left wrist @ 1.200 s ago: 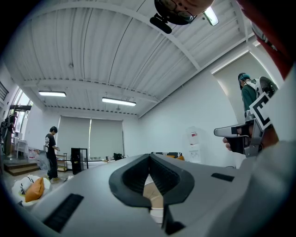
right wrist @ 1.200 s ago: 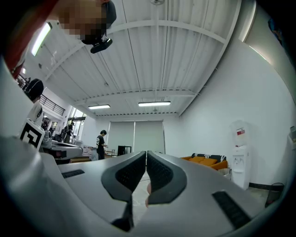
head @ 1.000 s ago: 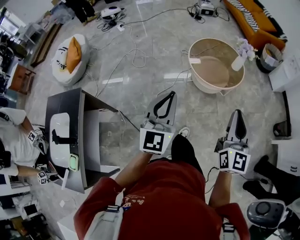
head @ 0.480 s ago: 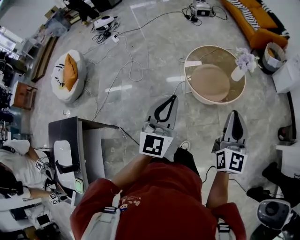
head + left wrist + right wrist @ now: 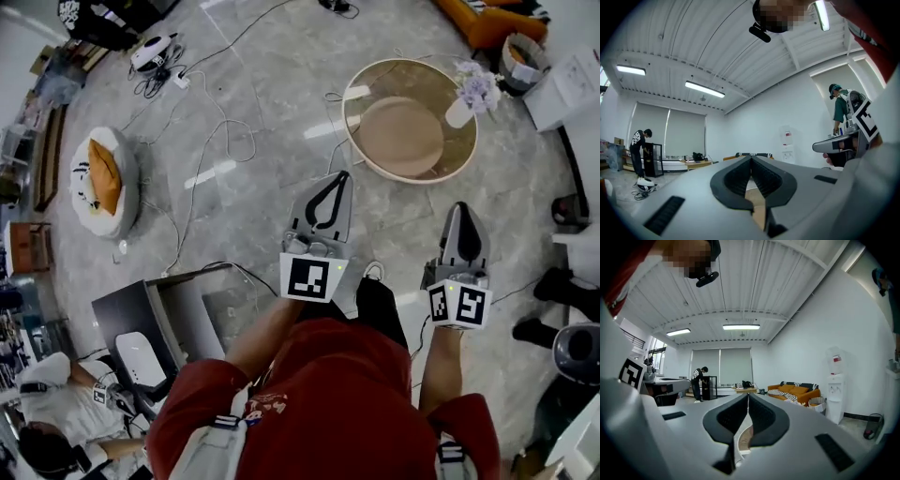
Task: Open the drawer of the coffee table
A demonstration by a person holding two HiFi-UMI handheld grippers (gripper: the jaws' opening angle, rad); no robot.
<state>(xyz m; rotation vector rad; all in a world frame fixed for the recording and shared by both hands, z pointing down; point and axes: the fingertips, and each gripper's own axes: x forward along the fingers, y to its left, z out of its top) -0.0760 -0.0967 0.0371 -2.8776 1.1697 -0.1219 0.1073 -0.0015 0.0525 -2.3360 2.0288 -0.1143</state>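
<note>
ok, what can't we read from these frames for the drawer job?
Drawer: the head view looks down on the coffee table; its side is hidden, so open or shut cannot be told.
Left gripper view: the left gripper itself covers the table; only a sliver shows below the tips.
Right gripper view: same with the right gripper.

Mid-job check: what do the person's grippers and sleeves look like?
The left gripper and right gripper are pale grey wedges, each with a black teardrop opening lined by ribbed pads and a white cube bearing black square markers at the rear. The sleeves are red.
</note>
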